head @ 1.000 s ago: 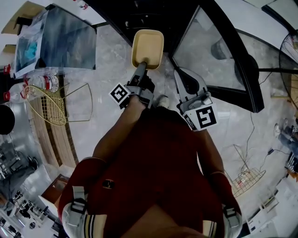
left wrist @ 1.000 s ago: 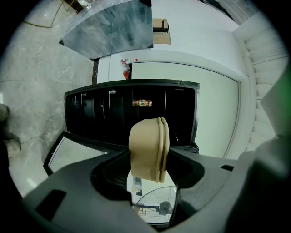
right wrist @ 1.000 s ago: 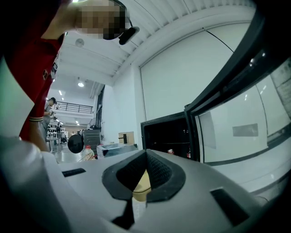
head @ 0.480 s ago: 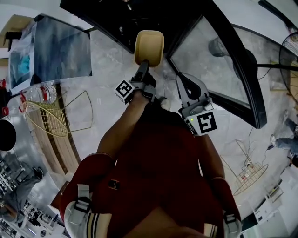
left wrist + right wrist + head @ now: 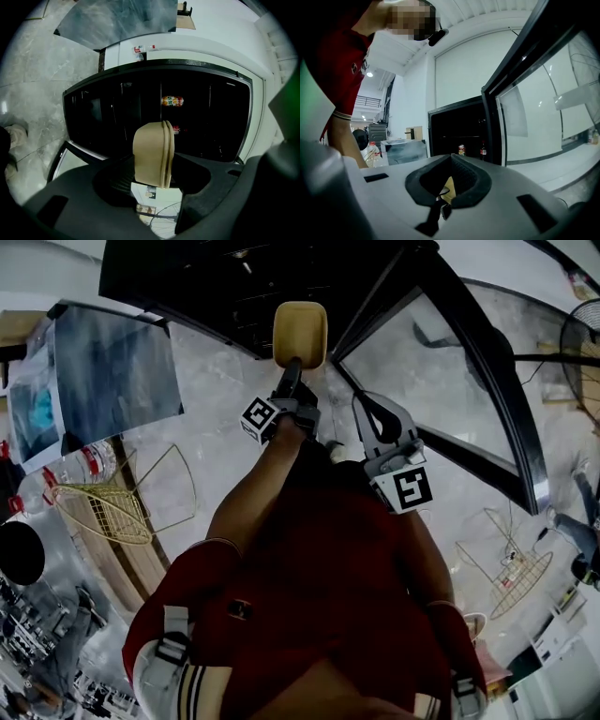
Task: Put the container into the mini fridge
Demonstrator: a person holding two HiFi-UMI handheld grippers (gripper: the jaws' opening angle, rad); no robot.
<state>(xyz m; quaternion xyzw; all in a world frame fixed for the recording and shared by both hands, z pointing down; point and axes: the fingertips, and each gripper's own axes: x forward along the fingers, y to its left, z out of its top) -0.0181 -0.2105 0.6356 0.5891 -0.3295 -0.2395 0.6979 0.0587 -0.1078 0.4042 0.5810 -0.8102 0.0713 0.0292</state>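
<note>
Head view: the left gripper (image 5: 292,382) clamps the tan container (image 5: 300,334) at the open mini fridge (image 5: 216,287); its interior is too dark to read; left gripper view: a can (image 5: 172,101) is shelved inside, a bottle (image 5: 176,129) half hidden behind the container; right gripper view: the right gripper (image 5: 451,161) has its tips together, empty.

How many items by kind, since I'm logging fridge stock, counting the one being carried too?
Beige lidded plastic container, clamped in the left gripper: 1
Orange-labelled drinks can in the black mini fridge: 1
Dark red-labelled bottle in the fridge: 1
Total: 3
</note>
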